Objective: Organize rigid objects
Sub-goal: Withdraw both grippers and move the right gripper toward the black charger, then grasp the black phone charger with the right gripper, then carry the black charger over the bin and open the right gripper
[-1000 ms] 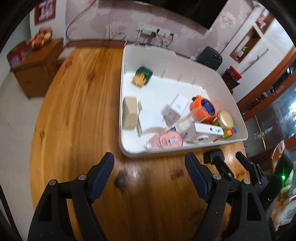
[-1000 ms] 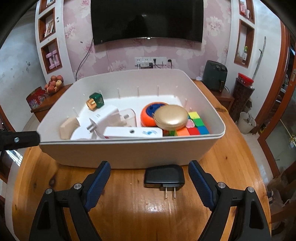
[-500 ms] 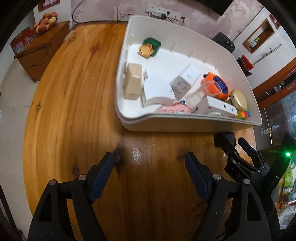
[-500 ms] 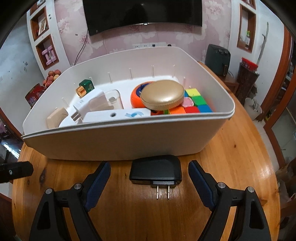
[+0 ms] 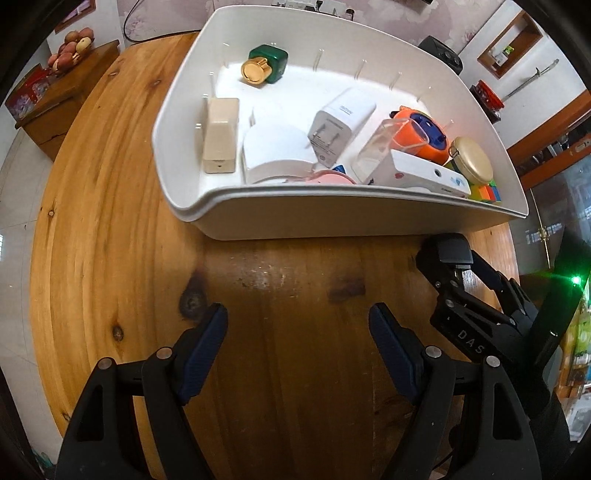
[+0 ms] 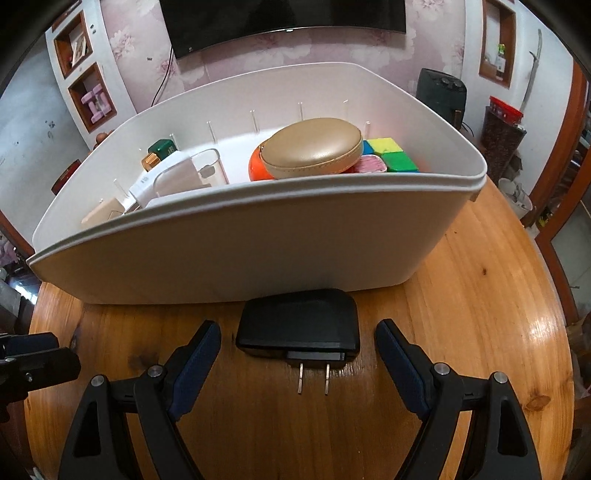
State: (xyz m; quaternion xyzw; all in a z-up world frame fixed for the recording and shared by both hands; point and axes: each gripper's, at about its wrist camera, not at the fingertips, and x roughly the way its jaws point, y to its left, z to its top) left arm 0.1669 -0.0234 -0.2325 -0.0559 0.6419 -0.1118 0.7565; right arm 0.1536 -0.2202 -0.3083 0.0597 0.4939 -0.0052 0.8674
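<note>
A black plug-in charger [image 6: 297, 325] lies on the wooden table [image 6: 480, 314] against the near wall of a white bin [image 6: 258, 251], prongs towards me. My right gripper [image 6: 295, 334] straddles it, jaws closing, pads clear of its sides. My left gripper [image 5: 297, 317] stands open over bare wood in front of the bin [image 5: 332, 218]. In the bin lie a green bottle with a gold cap [image 5: 266, 66], a beige box [image 5: 221, 136], a white charger [image 5: 341, 125], an orange round toy [image 5: 417, 136], a gold round case [image 6: 314, 149] and a coloured cube [image 6: 391, 155].
The round table's edge curves close on the left [image 5: 40, 258] and right [image 6: 561, 350]. A low wooden cabinet with fruit [image 5: 70, 48] stands beyond the table. A television [image 6: 280, 18] hangs on the far wall, and a dark appliance [image 6: 441, 92] sits behind the bin.
Both grippers have sunk towards the table and tilted further down. The black charger, earlier ahead of the right fingertips, now lies between them. The left gripper stays open over wood.
</note>
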